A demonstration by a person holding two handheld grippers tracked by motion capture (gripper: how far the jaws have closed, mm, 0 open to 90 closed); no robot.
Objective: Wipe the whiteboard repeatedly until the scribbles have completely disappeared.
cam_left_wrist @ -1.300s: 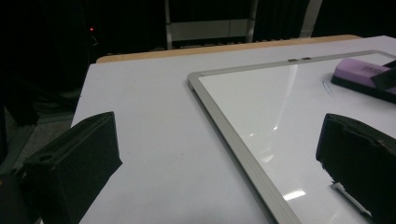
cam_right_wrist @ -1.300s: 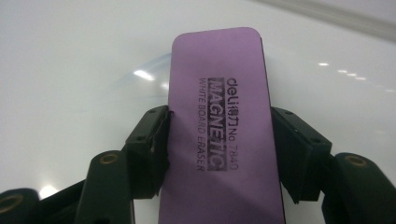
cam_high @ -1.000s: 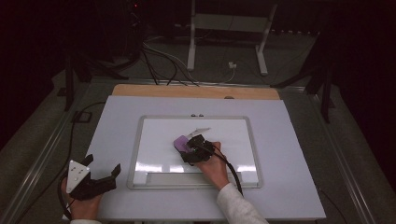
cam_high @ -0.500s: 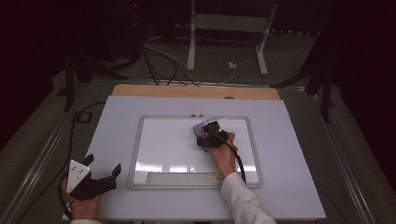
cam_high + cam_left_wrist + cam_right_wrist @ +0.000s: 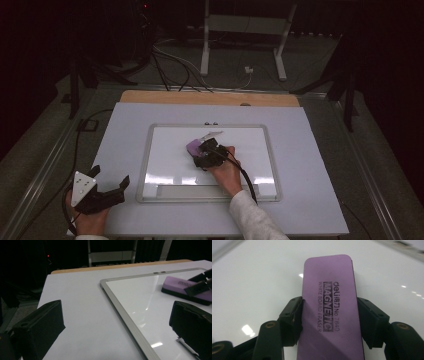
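The table (image 5: 150,120) is lit from overhead while the surroundings are left nearly black; glare patches are reflected on the whiteboard (image 5: 170,178), and near jaws are blurred

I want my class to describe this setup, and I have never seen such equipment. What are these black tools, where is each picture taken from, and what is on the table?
A person sits at a pale table with a hand-held black two-jaw claw in each hand. One camera looks down from above; one rides on each claw. On the table lies a metal-framed whiteboard. The right claw is shut on a flat purple whiteboard eraser, its pads pressing the long sides, with the eraser flat on the board. The left claw stands open near the table's front corner, holding nothing.
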